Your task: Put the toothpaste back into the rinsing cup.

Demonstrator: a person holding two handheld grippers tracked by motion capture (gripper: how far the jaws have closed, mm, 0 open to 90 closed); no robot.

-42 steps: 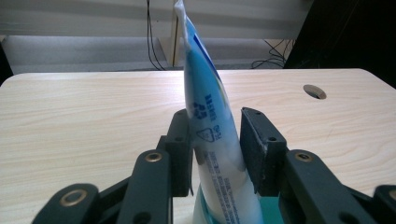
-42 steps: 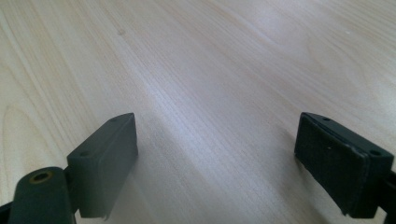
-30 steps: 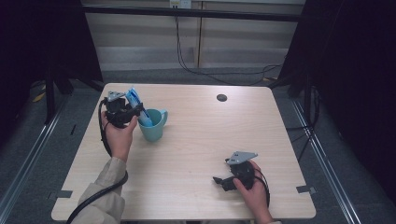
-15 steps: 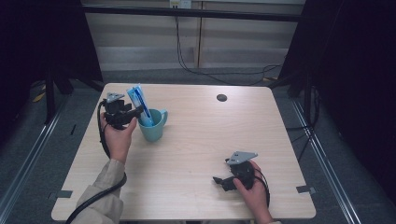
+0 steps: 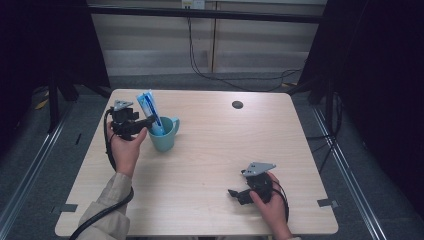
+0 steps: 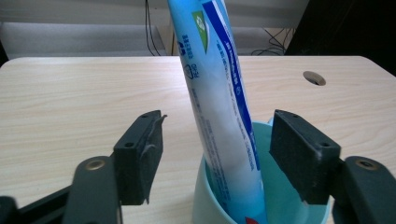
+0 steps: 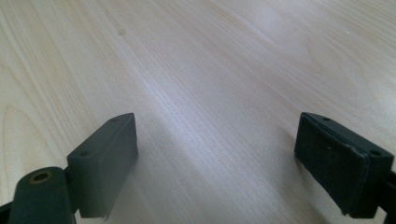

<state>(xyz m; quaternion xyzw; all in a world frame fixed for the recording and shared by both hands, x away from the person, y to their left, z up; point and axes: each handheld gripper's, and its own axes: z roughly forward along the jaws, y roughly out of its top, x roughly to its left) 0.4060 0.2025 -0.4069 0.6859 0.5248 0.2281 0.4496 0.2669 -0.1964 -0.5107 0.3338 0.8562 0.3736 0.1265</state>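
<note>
A blue and white toothpaste tube stands tilted in a light teal mug at the table's left. My left gripper reaches over the mug's rim from the left. Its jaws have just been opening; the tube stands between the pads, which stand apart from it on both sides. My right gripper rests low over the bare wood near the front right edge, open with nothing between its fingers.
The light wooden table has a dark round hole at the back right. Black curtains and frame posts flank the table. Cables trail along the floor behind it.
The left gripper's jaws have spread away from the tube, which has tipped more upright in the mug. The right hand has kept still.
</note>
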